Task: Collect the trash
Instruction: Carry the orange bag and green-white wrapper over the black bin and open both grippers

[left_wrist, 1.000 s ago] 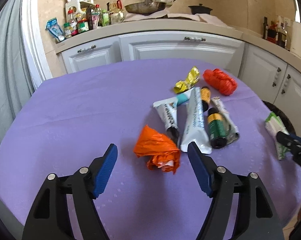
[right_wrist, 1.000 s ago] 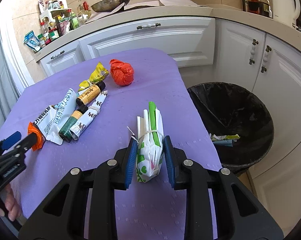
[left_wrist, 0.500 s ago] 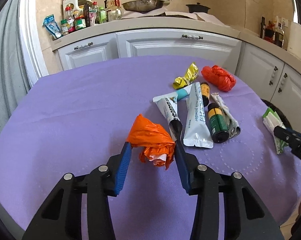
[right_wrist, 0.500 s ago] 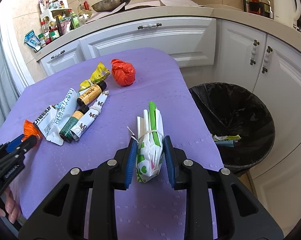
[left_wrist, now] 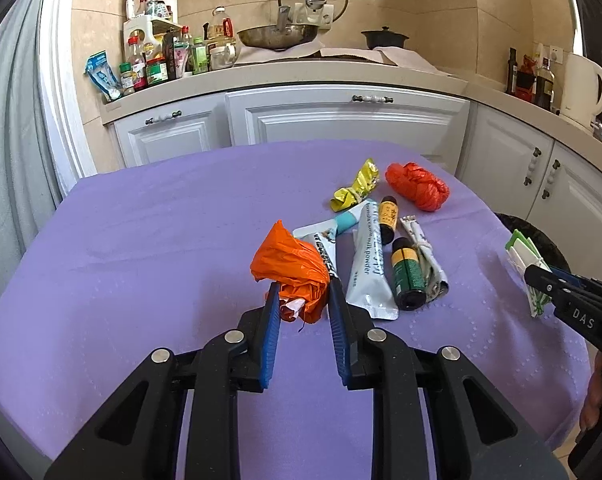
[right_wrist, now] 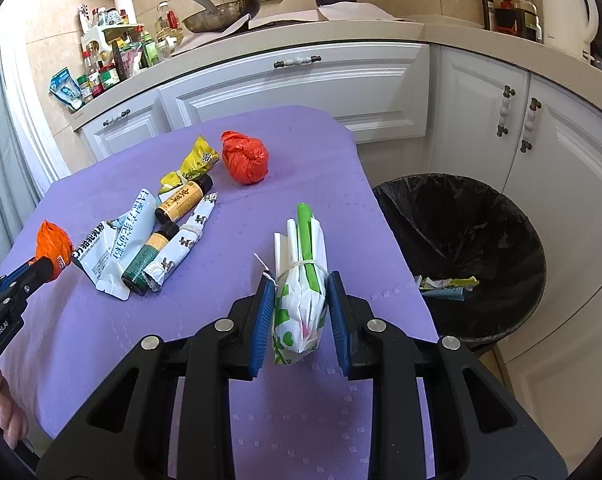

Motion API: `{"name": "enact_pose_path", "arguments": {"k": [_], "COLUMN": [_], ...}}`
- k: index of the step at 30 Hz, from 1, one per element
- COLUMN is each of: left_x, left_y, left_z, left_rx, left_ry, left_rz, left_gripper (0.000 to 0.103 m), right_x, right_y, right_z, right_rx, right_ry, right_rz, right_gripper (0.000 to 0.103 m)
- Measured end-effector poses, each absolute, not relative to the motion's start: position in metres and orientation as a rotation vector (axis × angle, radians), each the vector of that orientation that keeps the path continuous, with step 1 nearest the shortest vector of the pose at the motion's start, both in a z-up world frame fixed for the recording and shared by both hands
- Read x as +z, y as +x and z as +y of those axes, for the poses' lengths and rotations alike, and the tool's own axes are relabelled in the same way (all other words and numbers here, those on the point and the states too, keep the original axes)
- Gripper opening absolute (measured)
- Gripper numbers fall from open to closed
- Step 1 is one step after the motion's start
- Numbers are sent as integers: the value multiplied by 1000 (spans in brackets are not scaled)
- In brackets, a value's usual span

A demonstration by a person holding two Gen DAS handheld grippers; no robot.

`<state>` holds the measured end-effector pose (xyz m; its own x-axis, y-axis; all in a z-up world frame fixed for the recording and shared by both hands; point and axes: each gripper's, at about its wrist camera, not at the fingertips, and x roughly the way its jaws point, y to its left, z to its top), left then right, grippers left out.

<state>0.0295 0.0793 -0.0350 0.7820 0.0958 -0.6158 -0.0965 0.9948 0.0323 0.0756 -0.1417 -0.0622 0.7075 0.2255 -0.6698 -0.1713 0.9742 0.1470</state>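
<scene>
Left wrist view. The left gripper (left_wrist: 301, 300) is clamped on the orange plastic wad (left_wrist: 291, 270); its jaws have just been closing, with the wad between them. The wad is pinched by its lower part, the crumpled bulk standing out beyond the fingertips, and appears lifted just clear of the purple tablecloth (left_wrist: 141, 248). Just to its right, the white sachets (left_wrist: 367, 264) and two small bottles (left_wrist: 407, 276) are left lying in a cluster; a yellow wrapper (left_wrist: 357, 186) and a red bag ball (left_wrist: 417, 186) lie further back. For the carry, the clamp should be kept firm and the wad raised well clear before swinging, as loose film could snag the nearest sachet.

Right wrist view. The right gripper (right_wrist: 299, 308) is closed on the green-and-white tied packet (right_wrist: 301, 280), held near its knotted lower half, with the long end pointing away from the claw. The black-lined bin (right_wrist: 461, 256) stands beside the table edge, to the right, some scraps already inside. The packet is judged nearest to disposal; it should be released only once over the bin mouth.
</scene>
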Motion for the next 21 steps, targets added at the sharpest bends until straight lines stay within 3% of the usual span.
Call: {"name": "enact_pose_path", "arguments": {"k": [21], "left_x": [-10], "left_y": [67], "left_z": [-18], "left_rx": [-138], "left_ry": [49], "left_rz": [581], "left_gripper": [24], "right_x": [-43], "right_y": [81], "right_z": [-215], "right_rx": [32], "right_ry": [112], "right_rz": [672], "right_gripper": [26]}}
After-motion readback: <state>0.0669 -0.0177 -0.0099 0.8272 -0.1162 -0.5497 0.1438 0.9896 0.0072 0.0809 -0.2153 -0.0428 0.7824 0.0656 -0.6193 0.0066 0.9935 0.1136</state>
